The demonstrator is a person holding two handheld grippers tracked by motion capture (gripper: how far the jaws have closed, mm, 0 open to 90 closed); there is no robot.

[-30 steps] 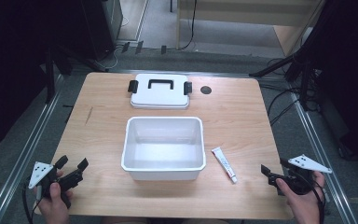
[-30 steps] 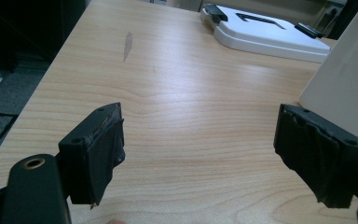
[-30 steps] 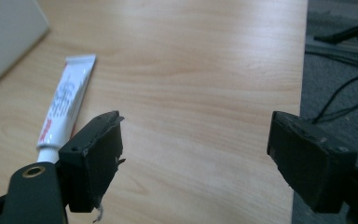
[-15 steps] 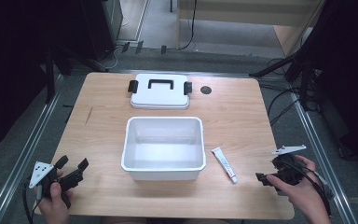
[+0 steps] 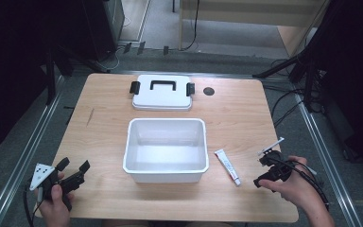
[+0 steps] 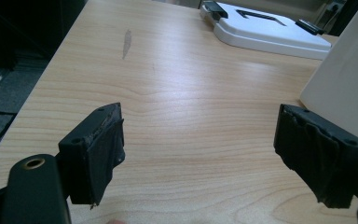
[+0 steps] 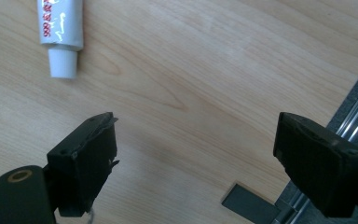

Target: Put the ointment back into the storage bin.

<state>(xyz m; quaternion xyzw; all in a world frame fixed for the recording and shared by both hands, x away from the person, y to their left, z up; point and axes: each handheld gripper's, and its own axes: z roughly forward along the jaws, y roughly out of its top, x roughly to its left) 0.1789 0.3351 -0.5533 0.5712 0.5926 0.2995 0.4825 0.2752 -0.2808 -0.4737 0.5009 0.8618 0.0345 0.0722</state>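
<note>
A white open bin [image 5: 165, 163] stands mid-table, its wall showing at the right of the left gripper view [image 6: 345, 79]. Behind it lies its white lid [image 5: 162, 92] with a black handle and clips, also far off in the left gripper view [image 6: 270, 30]. A small white tube [image 5: 227, 166] lies right of the bin; its capped end shows in the right gripper view [image 7: 60, 28]. My left gripper [image 5: 73, 164] [image 6: 205, 154] rests open at the front left corner. My right gripper [image 5: 261, 171] [image 7: 196, 158] hangs open, rolled on its side, just right of the tube.
A small black round spot [image 5: 209, 91] sits on the table right of the lid. The table's right edge and a metal rail [image 7: 354, 121] lie close to my right gripper, with a dark flat rectangle [image 7: 249, 203] near them. Cables trail on the floor.
My right gripper has rolled onto its side and shifted left toward the tube. The left gripper, bin, lid and tube have stayed put.
</note>
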